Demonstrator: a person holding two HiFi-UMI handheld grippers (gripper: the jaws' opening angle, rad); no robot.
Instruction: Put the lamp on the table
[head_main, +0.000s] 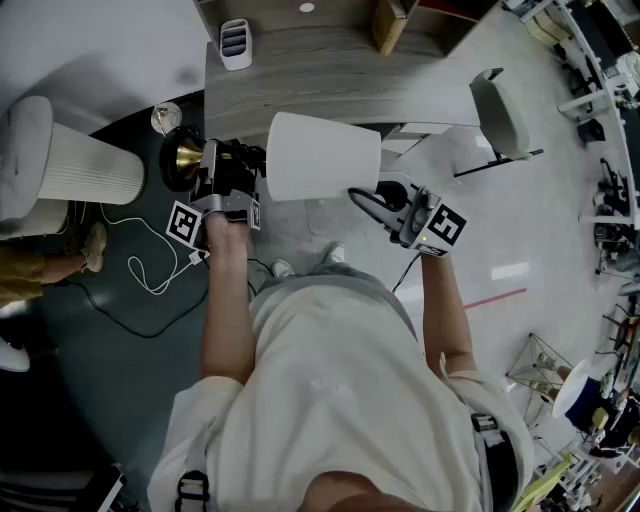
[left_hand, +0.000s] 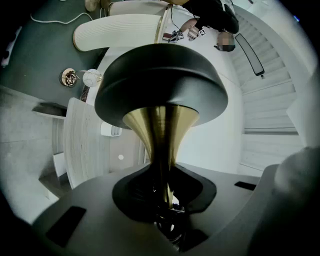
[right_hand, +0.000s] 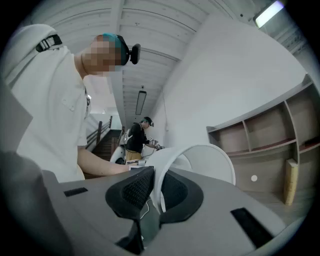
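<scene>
The lamp is held sideways in the air in front of the wooden table (head_main: 340, 80). Its white shade (head_main: 322, 156) points right, and its black round base (head_main: 176, 160) with the brass stem (head_main: 190, 154) points left. My left gripper (head_main: 216, 166) is shut on the brass stem (left_hand: 161, 137) just behind the black base (left_hand: 160, 82). My right gripper (head_main: 364, 198) is shut on the rim of the shade (right_hand: 195, 159), with the thin white wall pinched between its pads (right_hand: 134, 189). The bulb end of the lamp is hidden inside the shade.
A white pleated lampshade (head_main: 88, 166) lies at the left on the dark floor, with a white cable (head_main: 140, 266) nearby. A small white device (head_main: 235, 42) sits on the table. A grey chair (head_main: 500, 112) stands at the right. Another person (right_hand: 136, 137) stands farther back.
</scene>
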